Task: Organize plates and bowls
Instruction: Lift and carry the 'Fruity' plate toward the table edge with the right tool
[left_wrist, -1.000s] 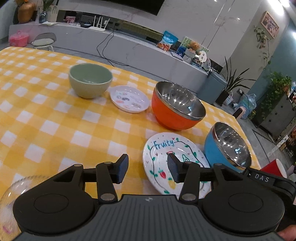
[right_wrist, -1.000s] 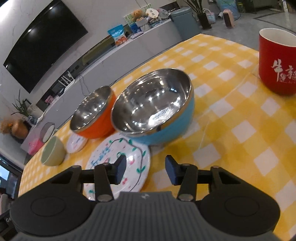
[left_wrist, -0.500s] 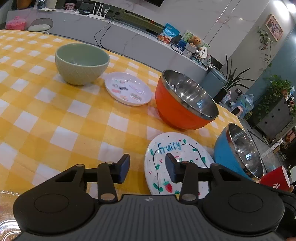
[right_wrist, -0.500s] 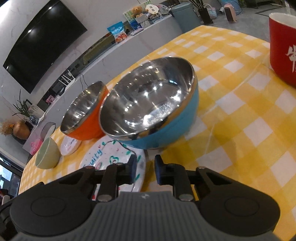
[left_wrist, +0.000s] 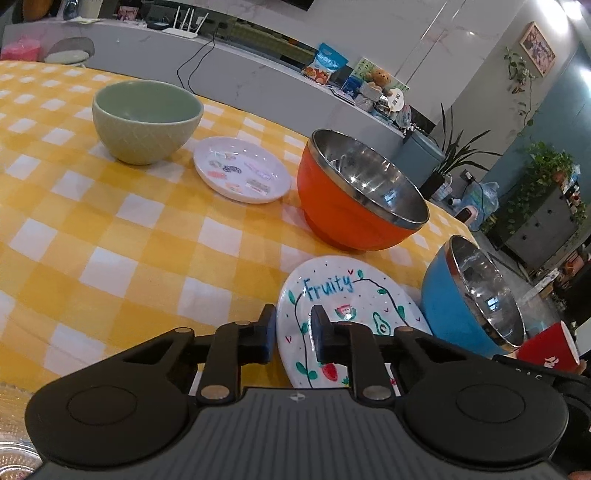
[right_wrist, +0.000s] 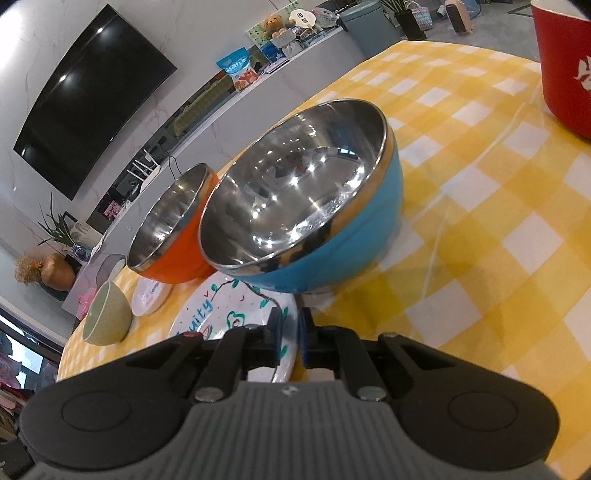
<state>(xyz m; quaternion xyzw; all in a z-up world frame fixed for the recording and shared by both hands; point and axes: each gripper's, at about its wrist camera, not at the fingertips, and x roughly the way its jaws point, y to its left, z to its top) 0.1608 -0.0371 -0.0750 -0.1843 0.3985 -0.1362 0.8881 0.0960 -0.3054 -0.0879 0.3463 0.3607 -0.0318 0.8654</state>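
Note:
A white plate (left_wrist: 354, 295) lettered "Fruity" lies flat on the yellow checked tablecloth (left_wrist: 110, 229). My left gripper (left_wrist: 293, 332) is low at the plate's left rim. Its jaws are closing, with the rim between them and a little room left. In the right wrist view the same plate (right_wrist: 229, 314) shows its right rim pinched in my right gripper (right_wrist: 290, 334), whose jaws are still closing. A blue steel-lined bowl (right_wrist: 351, 251) stands just behind that grip, and an orange one (right_wrist: 181, 266) stands beside it.
A green ceramic bowl (left_wrist: 140, 136) and a small white sticker plate (left_wrist: 240, 173) sit at the far left. The orange bowl (left_wrist: 340, 218) and the blue bowl (left_wrist: 439, 299) crowd the Fruity plate. A red cup (right_wrist: 565, 66) stands at the right. A clear glass dish (left_wrist: 14, 450) shows at the near left corner.
Both grippers have sunk toward the table and closed in on the Fruity plate. Their wide-open jaws have narrowed around its left and right rims, the right pair more tightly.

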